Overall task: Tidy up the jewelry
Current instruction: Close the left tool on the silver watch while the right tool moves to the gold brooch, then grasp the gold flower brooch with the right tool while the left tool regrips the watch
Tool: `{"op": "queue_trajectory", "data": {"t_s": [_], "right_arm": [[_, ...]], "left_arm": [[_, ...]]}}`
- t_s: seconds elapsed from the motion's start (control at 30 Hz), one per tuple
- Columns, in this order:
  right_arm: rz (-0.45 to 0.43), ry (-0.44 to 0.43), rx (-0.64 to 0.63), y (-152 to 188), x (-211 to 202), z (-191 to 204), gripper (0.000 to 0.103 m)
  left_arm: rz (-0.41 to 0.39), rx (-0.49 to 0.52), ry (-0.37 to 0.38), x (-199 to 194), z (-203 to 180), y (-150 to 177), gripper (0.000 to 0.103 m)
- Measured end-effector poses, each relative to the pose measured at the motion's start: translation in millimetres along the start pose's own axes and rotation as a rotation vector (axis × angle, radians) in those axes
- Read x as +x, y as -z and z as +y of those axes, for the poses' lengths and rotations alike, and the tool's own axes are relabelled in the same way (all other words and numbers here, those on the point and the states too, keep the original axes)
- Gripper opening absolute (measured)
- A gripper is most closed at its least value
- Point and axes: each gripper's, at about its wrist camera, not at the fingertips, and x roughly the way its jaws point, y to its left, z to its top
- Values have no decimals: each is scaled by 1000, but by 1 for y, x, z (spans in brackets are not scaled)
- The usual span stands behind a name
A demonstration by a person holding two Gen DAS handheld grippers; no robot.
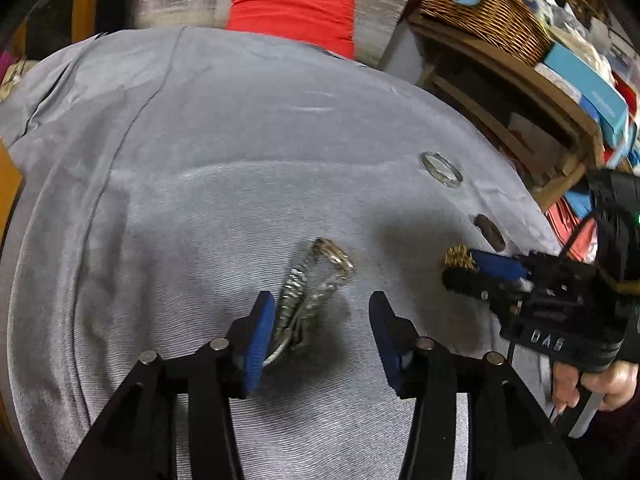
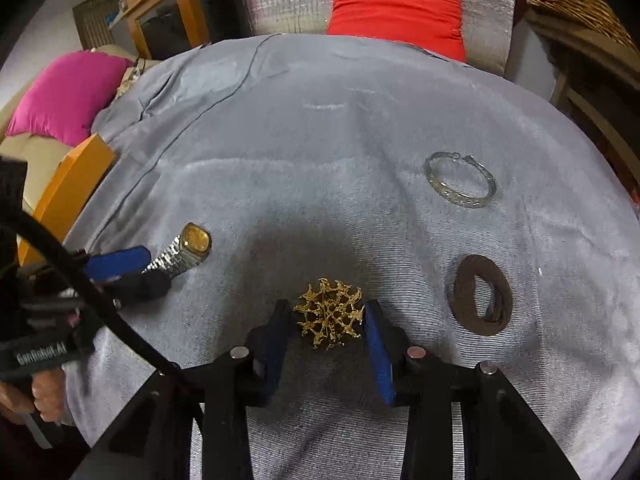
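Four pieces lie on the grey cloth (image 2: 320,140): one watch (image 2: 184,254) left, one gold brooch (image 2: 329,313) near, one brown ring (image 2: 482,300) right, one clear bangle (image 2: 460,180) far right. Left gripper (image 1: 316,320) apart, one finger touching the watch; right gripper (image 2: 326,332) apart around the brooch. Its body reads "GenRobot.AI".

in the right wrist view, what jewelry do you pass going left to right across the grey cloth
watch → gold brooch → clear bangle and brown bangle, roughly level left to right, the clear one farther away.

grey cloth (image 2: 320,140) | watch (image 2: 188,250), gold brooch (image 2: 330,314), clear bangle (image 2: 460,180), brown ring (image 2: 484,300)
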Motion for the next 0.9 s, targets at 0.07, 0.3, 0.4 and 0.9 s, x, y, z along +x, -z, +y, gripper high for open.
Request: {"op": "queue_trajectory", "data": {"t_s": [0.07,0.3,0.4,0.9], "right_arm": [[-7,-3,24,-1,-3,-5,40],[-17,-29,98,-1,-9,-19,40],[-11,-41,105,-1,-8,-18,40],[-19,-60,161,-1,-11,-24,40]], "left_arm": [[24,13,-11,7,-2,2,51],[5,-20,-32,10,4,1,14],[-8,-14,-28,6,3,2,11],[-24,-2,24,-8,-5,2,5]]}}
